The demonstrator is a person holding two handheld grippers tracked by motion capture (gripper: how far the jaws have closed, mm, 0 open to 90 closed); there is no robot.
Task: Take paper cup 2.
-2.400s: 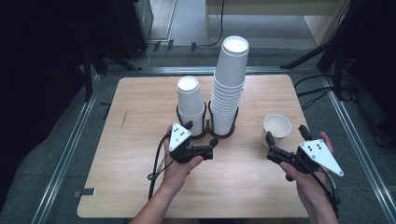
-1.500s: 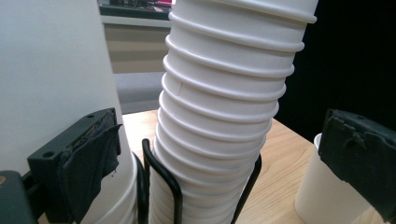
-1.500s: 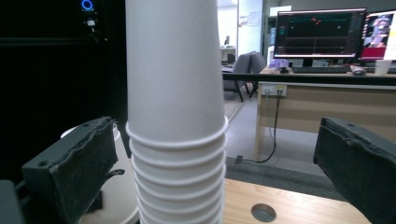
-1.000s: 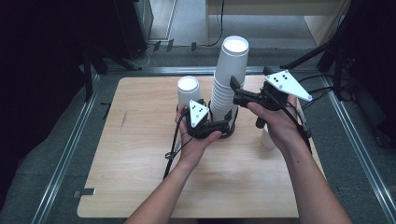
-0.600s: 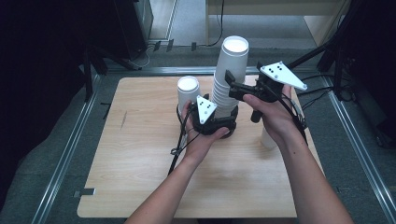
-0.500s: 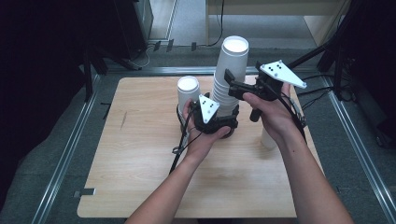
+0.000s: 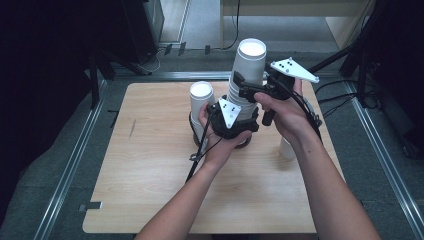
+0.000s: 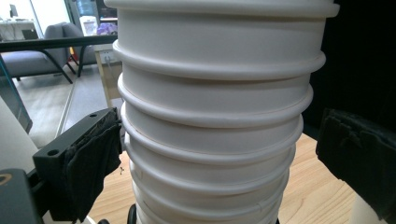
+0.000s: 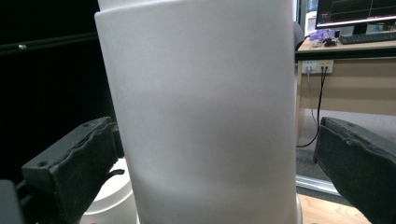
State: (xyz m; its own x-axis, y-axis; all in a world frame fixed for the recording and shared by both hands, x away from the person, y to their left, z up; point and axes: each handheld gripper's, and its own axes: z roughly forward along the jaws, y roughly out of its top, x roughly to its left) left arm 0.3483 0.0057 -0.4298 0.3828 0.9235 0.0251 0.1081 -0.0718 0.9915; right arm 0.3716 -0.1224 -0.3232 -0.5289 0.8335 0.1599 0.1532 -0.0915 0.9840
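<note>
Your left gripper brackets the tall stack low down at mid-table, jaws just closing, pads not yet pressing — to steady it. Your right gripper straddles the top cup, wide open — set to lift it.

Overhead light brightens the table; surroundings fall dark toward nine and three o'clock; close cup stack slightly soft.

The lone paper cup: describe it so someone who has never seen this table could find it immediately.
Start at the wooden table and find the tall cup stack near its far edge. Move towards the table's right edge: the lone paper cup stands there, partly hidden by the right forearm, and unlike its neighbours it is unstacked.
</note>
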